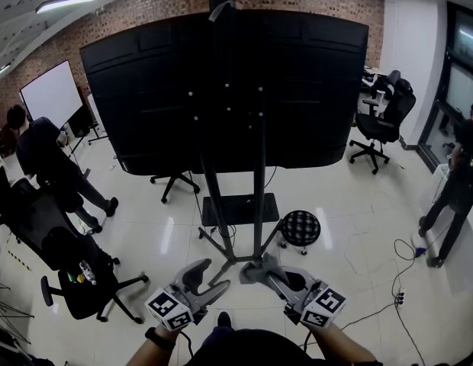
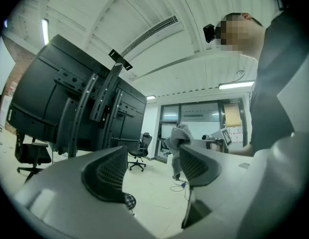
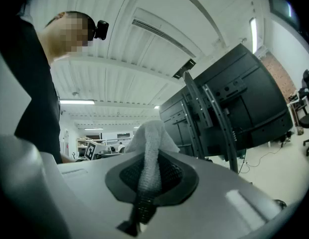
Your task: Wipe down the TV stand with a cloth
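The TV stand (image 1: 257, 166) carries a large black screen (image 1: 221, 82), seen from behind, on two dark poles above a floor base (image 1: 238, 208). My right gripper (image 1: 258, 273) is shut on a grey cloth (image 1: 254, 268) low in front of the stand's feet. In the right gripper view the cloth (image 3: 150, 143) sticks up pinched between the pads of that gripper (image 3: 146, 185), with the stand's poles (image 3: 209, 113) to the right. My left gripper (image 1: 210, 279) is beside it, open and empty. The left gripper view shows its jaws (image 2: 152, 166) apart, the cloth (image 2: 178, 136) beyond them and the poles (image 2: 84, 113) at left.
A round patterned stool (image 1: 300, 227) stands right of the base. Office chairs (image 1: 84, 280) (image 1: 381, 120) sit at left and back right. People stand at the left (image 1: 46, 158) and right (image 1: 458, 181). A cable and power strip (image 1: 397, 292) lie on the tiled floor.
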{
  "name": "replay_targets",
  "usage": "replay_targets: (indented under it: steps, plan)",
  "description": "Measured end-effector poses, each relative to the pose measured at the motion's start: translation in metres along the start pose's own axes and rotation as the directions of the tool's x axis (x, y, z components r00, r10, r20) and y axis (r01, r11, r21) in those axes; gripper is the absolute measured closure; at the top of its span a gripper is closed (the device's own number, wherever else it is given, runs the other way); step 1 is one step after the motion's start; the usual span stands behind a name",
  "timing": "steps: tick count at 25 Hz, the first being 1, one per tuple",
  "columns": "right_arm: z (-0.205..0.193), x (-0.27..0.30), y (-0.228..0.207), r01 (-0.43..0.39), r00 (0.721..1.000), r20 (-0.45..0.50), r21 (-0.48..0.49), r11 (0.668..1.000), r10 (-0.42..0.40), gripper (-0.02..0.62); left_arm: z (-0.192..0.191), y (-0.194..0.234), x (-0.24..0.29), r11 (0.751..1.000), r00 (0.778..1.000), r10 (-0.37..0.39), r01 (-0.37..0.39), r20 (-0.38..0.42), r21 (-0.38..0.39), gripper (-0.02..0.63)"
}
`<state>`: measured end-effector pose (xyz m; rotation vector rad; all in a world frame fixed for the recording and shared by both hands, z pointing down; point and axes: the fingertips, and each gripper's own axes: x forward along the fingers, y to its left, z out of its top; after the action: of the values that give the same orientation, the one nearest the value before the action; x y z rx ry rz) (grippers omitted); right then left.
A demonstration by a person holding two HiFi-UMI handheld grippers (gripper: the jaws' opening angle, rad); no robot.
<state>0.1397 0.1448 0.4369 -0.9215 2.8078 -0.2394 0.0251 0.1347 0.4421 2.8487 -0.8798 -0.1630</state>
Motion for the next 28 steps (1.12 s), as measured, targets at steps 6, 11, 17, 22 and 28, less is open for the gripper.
replay_targets:
  steps: [6,11,17,22,28]
  plan:
    - [0.003,0.036,-0.025,0.024,1.0,0.012,0.0,1.0,-0.024,0.58,0.005,0.052,0.007,1.0,1.0,0.011,-0.01,0.017,-0.01,0.256]
    - [0.015,0.08,-0.05,0.051,0.999,0.02,-0.031,0.998,-0.051,0.58,0.025,0.109,0.021,1.0,0.999,-0.017,0.017,0.04,0.008,0.256]
    - [0.034,0.143,-0.086,0.082,0.996,0.035,-0.078,0.994,-0.079,0.58,0.057,0.177,0.038,0.997,0.996,-0.07,0.067,0.063,0.049,0.256]
    - [0.066,0.193,-0.1,0.104,0.993,0.078,-0.153,0.983,-0.093,0.58,0.083,0.224,0.044,0.991,0.99,-0.123,0.118,0.074,0.062,0.256]
    - [0.118,0.246,-0.117,0.12,0.989,0.12,-0.256,0.959,-0.091,0.58,0.121,0.271,0.053,0.979,0.978,-0.186,0.177,0.091,0.101,0.256]
